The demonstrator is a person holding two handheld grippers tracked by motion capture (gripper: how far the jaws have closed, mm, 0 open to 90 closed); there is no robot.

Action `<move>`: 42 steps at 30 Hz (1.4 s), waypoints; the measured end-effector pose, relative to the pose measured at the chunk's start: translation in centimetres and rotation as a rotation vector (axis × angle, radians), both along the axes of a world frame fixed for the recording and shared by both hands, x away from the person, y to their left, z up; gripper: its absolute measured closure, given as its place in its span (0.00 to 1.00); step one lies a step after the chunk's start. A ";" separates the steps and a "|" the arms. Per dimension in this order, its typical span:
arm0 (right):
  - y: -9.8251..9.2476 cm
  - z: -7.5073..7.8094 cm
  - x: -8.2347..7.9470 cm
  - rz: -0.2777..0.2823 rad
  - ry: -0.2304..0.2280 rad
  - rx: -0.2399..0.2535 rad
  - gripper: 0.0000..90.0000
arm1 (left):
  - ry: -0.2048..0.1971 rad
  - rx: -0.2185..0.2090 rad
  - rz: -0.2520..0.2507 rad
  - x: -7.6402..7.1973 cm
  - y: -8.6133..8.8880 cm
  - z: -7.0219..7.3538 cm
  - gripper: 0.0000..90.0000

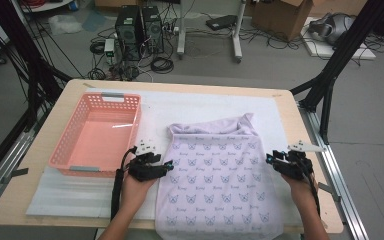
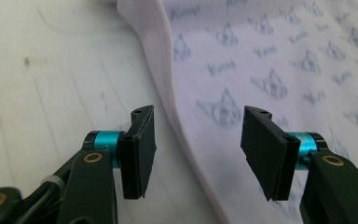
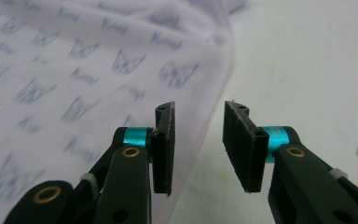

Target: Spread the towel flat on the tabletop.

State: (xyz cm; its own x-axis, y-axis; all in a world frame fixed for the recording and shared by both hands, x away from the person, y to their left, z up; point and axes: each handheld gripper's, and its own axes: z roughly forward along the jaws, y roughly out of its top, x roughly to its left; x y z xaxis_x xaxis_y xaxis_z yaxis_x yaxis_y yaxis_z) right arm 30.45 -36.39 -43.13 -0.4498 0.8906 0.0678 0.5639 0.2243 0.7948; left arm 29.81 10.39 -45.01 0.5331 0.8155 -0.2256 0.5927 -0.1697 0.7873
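we hold both tongs, left [image 1: 167,165] and right [image 1: 270,159], released at the side edges of the butterfly-print garment [image 1: 215,170], so next we likely pinch each edge to fold it.

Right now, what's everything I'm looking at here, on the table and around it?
Printed cloth: one, pale lilac with small blue motifs, spread flat at table centre, near end hanging over the edge.
Basket: one, pink plastic, on the table left of the cloth.
Mat: one, white, under both.
Table: one, light wood.
Computer towers: two, black, on the floor beyond.
Cardboard box: one, brown, far floor.
Left gripper: black, open, at the cloth's left edge.
Right gripper: black, open, at its right edge.
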 end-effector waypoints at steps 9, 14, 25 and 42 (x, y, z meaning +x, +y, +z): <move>0.6 -1.2 -6.0 0.055 0.039 -0.034 0.65 | 0.007 -0.037 -0.023 -4.6 1.2 -0.3 0.52; 0.7 -1.5 -8.5 0.070 0.042 -0.044 0.62 | 0.000 -0.051 -0.074 -6.3 1.4 -0.6 0.54; 0.8 -1.8 -10.8 0.068 0.042 -0.065 0.88 | -0.032 0.053 -0.068 -8.2 0.6 -0.4 0.97; 1.1 -1.3 -12.9 0.118 0.092 -0.035 0.96 | 0.015 0.007 -0.047 -10.0 3.6 -0.3 0.98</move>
